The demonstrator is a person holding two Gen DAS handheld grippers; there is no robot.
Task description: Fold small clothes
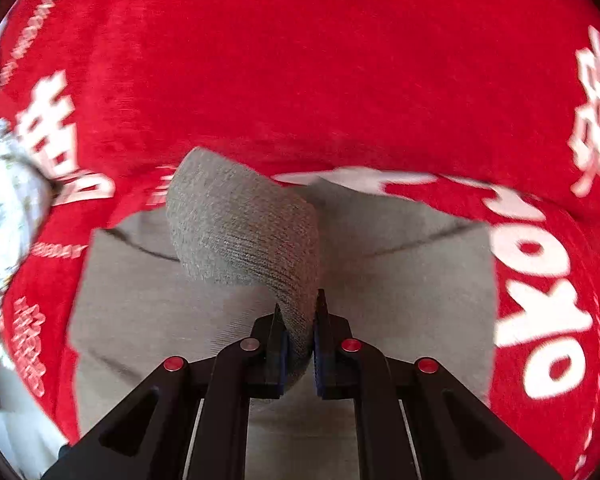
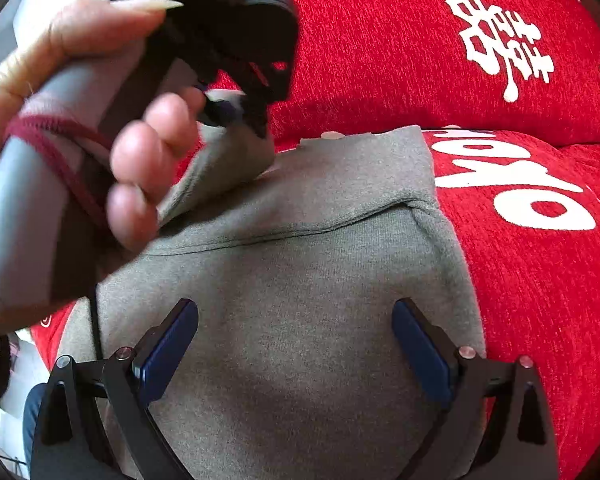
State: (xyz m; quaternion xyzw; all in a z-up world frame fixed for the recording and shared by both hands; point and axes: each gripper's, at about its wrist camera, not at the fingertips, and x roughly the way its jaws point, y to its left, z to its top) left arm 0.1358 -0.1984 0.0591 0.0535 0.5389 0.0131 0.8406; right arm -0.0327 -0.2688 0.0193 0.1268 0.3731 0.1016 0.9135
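A small grey knit garment (image 2: 300, 280) lies on a red cloth with white lettering (image 2: 380, 40). My left gripper (image 1: 299, 320) is shut on a lifted corner flap of the grey garment (image 1: 244, 220) and holds it up above the rest of the cloth (image 1: 400, 280). In the right wrist view the left gripper (image 2: 236, 112) shows at upper left, held by a hand (image 2: 100, 80), pinching that corner. My right gripper (image 2: 296, 340) is open and empty, jaws wide apart just above the flat middle of the garment.
The red cloth (image 1: 300, 60) covers the surface all round the garment. A white patterned object (image 1: 4, 220) sits at the left edge of the left wrist view. A seam fold (image 2: 300, 232) crosses the garment.
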